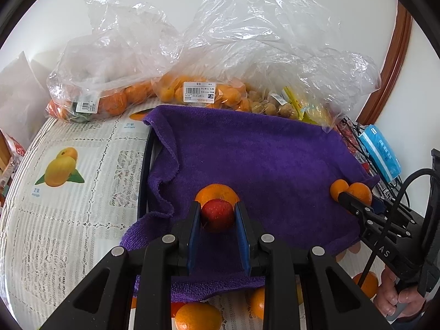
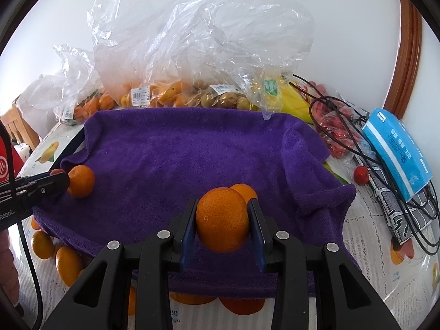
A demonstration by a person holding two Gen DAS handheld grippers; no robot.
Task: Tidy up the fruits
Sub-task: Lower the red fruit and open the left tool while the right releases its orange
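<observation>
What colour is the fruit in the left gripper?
Red fruit, clearest in the left wrist view.

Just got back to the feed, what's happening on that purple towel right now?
A person holds a gripper in each hand over the purple towel. The left gripper is shut on a small red fruit, with an orange lying on the towel just behind it. The right gripper is shut on an orange. More oranges lie loose near the towel's front edge, and bagged fruit sits behind.

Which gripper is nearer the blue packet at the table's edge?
Right. The right gripper holds an orange over the towel's packet side; the left gripper sits across the towel.
</observation>
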